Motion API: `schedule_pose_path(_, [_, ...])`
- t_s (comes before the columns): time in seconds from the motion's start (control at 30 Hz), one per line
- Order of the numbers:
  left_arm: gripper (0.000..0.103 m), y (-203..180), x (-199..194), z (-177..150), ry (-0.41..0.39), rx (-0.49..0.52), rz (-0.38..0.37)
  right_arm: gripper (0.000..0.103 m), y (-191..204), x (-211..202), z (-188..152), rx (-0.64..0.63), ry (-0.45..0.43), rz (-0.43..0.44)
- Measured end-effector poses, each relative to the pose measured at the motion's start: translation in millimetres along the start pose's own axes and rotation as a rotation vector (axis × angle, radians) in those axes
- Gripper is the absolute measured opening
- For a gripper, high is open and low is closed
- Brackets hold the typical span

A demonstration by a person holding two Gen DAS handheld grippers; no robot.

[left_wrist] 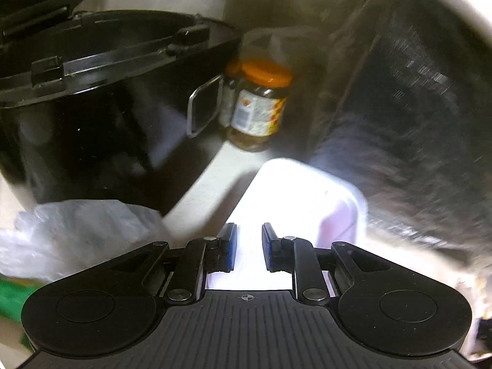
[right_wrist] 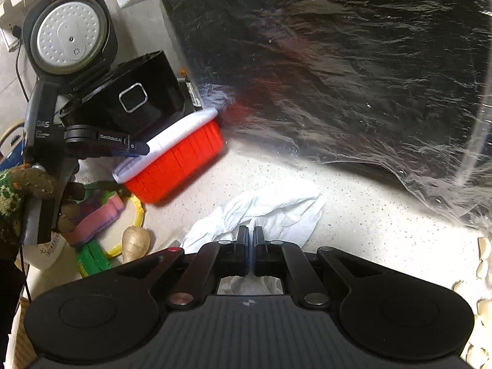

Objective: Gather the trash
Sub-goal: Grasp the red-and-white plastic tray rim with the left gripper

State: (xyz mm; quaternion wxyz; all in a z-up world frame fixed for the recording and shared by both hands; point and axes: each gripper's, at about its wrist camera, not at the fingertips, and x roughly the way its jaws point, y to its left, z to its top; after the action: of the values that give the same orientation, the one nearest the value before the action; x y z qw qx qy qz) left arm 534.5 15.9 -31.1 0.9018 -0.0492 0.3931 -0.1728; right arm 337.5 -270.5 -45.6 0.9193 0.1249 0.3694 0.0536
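A red container [right_wrist: 184,160] with a white lid [left_wrist: 292,190] lies slanted beside the black rice cooker [left_wrist: 92,107]. My left gripper [left_wrist: 249,227] is shut on its near end, and the bright lid fills the narrow gap between the pads. In the right wrist view one of its fingers [right_wrist: 135,147] lies on the lid's edge. A crumpled white tissue [right_wrist: 276,209] spreads over the speckled counter [right_wrist: 369,230]. My right gripper [right_wrist: 249,230] is shut on a fold of it, and more tissue shows behind the jaws.
The rice cooker's lid [right_wrist: 70,30] stands open. An orange-capped jar [left_wrist: 261,104] sits behind the cooker. Crinkled dark foil [right_wrist: 338,61] covers the back right. A sponge [right_wrist: 98,218], a ginger root [right_wrist: 135,243] and a green pack [right_wrist: 92,258] crowd the left. Garlic cloves [right_wrist: 482,246] line the right edge.
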Motion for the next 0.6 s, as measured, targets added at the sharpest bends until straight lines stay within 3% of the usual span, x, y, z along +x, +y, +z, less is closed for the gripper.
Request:
schedule_pose_path(0.1, [0.022,-4,-9,1,-0.018,0.024,-0.013,0.003,-1,0,1,0.007,-0.005,-0.005])
schedule_pose_path(0.27, [0.022,-10,-11,3,0.019,0.046,-0.055,0.003,-1,-2,-1,0.011,-0.012,-0.011])
schedule_pose_path(0.47, [0.022,8,-23,11,-0.003,-0.111,-0.102,0.003,-1,-9,-2,0.017,-0.028,-0.023])
schedule_pose_path(0.53, [0.022,11,-28,14,-0.006,-0.116,-0.107,0.003,-4,-10,-3,0.026,-0.033,-0.016])
schedule_pose_path(0.6, [0.022,10,-29,15,-0.001,-0.079,-0.065,0.003,-4,-8,-3,0.03,-0.027,-0.01])
